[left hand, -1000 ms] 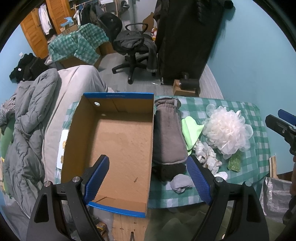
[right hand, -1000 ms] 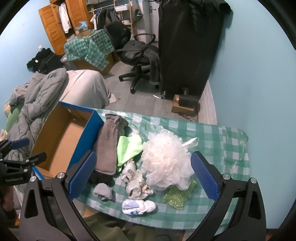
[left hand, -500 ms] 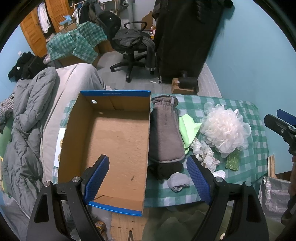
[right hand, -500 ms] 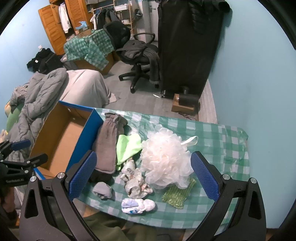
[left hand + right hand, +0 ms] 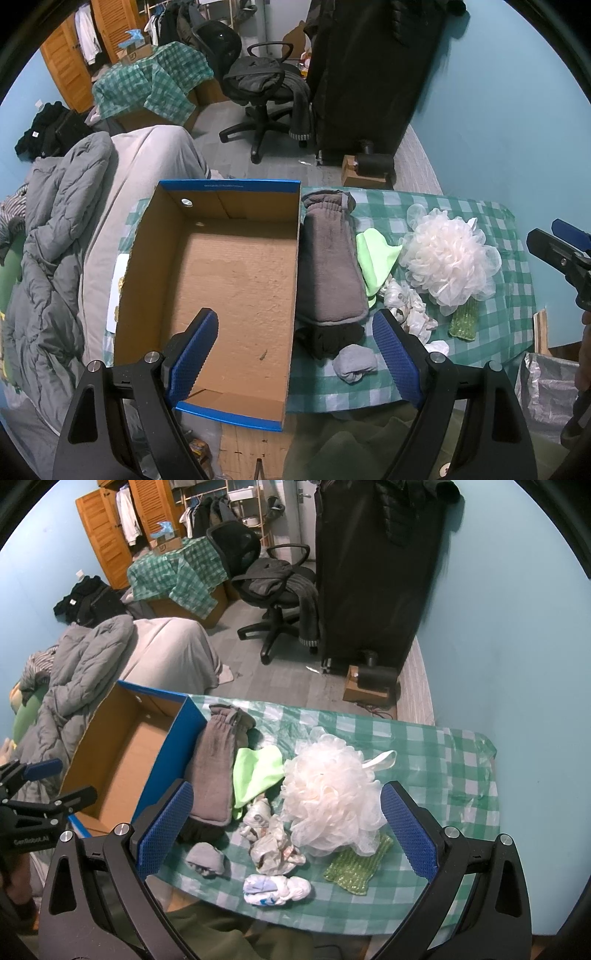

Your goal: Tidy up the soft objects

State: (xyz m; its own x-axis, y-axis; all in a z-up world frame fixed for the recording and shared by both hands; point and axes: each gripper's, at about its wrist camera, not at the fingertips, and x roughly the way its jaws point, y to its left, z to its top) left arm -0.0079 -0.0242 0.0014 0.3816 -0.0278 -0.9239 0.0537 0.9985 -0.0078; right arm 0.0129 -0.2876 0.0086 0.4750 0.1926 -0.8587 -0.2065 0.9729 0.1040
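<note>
Soft objects wait in a heap on the table (image 5: pixel 443 738), its green checked cloth bare toward the right edge, while an open cardboard box (image 5: pixel 236 273) stands empty at the left edge. Largest of the pile, a white mesh bath pouf (image 5: pixel 332 797) sits near the table's middle. A long grey mitten (image 5: pixel 218 771) lies against the box's right wall, its long axis running from the near edge to the far edge. Beside it lie a lime-green cloth (image 5: pixel 255 775), a green knitted scrubber (image 5: pixel 358 867) at the near edge, crumpled white cloth (image 5: pixel 273 845), a rolled white sock (image 5: pixel 277 886) and a small grey sock ball (image 5: pixel 205 860).

Both tools hover above the near edge, jaws spread wide and gripping nothing. The right gripper (image 5: pixel 286 830) frames the pouf and small pieces straight ahead and looks nearer to them; the left gripper (image 5: pixel 295 354) straddles the box wall, with the mitten just ahead to its right. Nothing has yet gone into the box.
</note>
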